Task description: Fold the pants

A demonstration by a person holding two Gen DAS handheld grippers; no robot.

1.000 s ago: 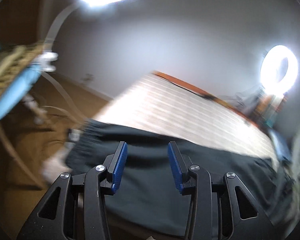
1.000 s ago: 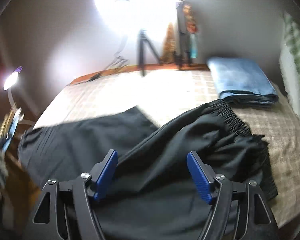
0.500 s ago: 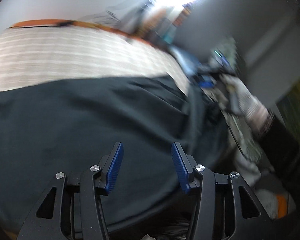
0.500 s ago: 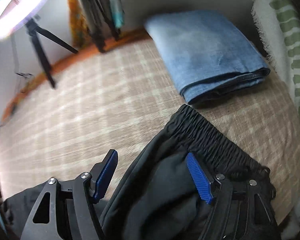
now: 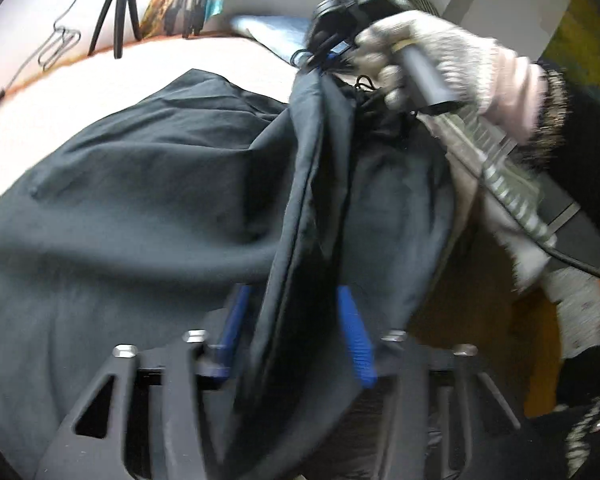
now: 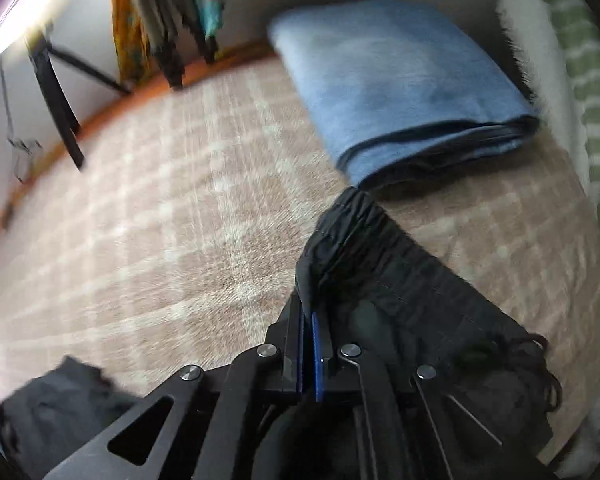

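Observation:
Black pants (image 5: 148,200) lie spread on a checked bed cover (image 6: 160,220). In the left wrist view a stretched fold of the pants (image 5: 312,208) runs between the blue pads of my left gripper (image 5: 292,336), whose jaws stand apart around it. The fold rises to my right gripper (image 5: 332,56), held by a gloved hand (image 5: 452,64). In the right wrist view my right gripper (image 6: 310,320) is shut on the gathered elastic waistband (image 6: 348,232), lifted above the bed.
Folded blue jeans (image 6: 400,92) lie at the bed's far right. A green striped cloth (image 6: 580,80) is beyond them. Tripod legs (image 6: 60,100) and a lit ring lamp stand behind the bed's orange edge (image 6: 120,104).
My right gripper has closed on the waistband and lifted it. My left gripper has swung right and down, so a fold of the pants now runs between its pads.

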